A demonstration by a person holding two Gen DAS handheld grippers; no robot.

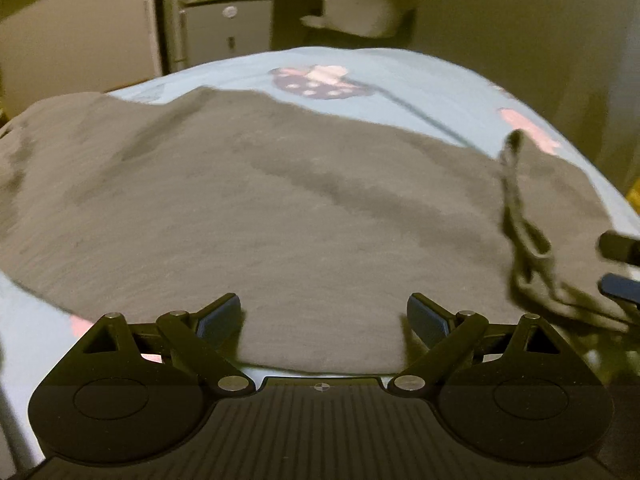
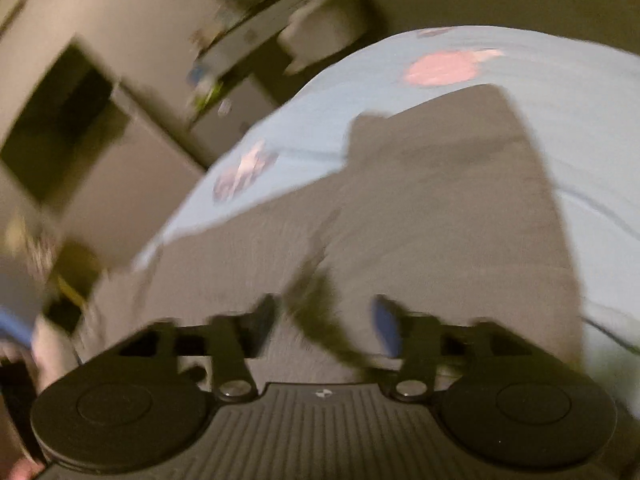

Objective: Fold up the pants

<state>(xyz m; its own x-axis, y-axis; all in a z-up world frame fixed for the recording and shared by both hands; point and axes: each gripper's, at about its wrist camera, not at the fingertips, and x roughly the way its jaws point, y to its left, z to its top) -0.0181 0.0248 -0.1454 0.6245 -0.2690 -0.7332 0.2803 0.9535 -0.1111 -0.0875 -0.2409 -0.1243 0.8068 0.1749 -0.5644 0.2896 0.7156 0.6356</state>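
Grey pants [image 1: 260, 208] lie spread across a light blue bed sheet [image 1: 420, 80] with cartoon prints. My left gripper [image 1: 324, 316] is open just above the near edge of the pants, with only flat cloth between its fingers. A dark drawstring [image 1: 520, 220] runs over the right part of the pants. The right gripper's two fingertips [image 1: 618, 266] show at the right edge of the left wrist view, apart from each other. In the blurred right wrist view the right gripper [image 2: 325, 324] is open over the pants [image 2: 440, 220], and the drawstring [image 2: 316, 300] hangs loose between its fingers.
Beyond the bed's far edge stand a small white cabinet [image 1: 228, 28] and a pale padded seat [image 1: 368, 8]. A wall closes the right side. The bed sheet [image 2: 560, 72] stretches past the pants on the right, and dark furniture [image 2: 60, 120] stands to the left.
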